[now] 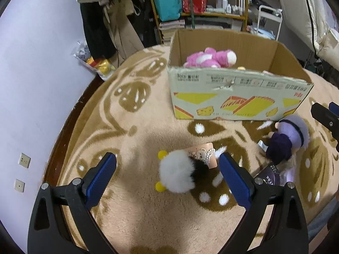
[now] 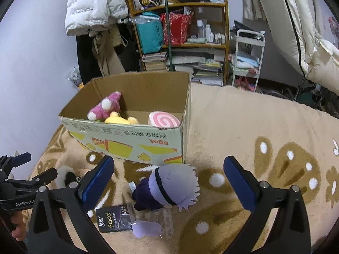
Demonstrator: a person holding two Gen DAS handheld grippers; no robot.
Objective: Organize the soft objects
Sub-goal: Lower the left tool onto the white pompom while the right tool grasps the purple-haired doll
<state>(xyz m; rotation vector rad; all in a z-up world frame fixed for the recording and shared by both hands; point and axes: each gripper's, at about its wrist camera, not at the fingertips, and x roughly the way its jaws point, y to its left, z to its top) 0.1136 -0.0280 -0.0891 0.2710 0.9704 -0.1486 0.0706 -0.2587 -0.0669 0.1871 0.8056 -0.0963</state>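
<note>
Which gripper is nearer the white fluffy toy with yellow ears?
Left. The left gripper hangs open right over the white fluffy toy; the right gripper is off to its side, open over the purple doll.

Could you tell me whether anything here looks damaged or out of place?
The cardboard box has a torn, ragged front rim. A dark packet and a clear wrapper lie loose on the blanket beside the purple doll.

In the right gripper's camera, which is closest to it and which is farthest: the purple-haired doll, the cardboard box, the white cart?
1. Purple-haired doll: between the right gripper fingers, on the blanket.
2. Cardboard box: just behind the doll.
3. White cart: far back, beside the shelf.
</note>
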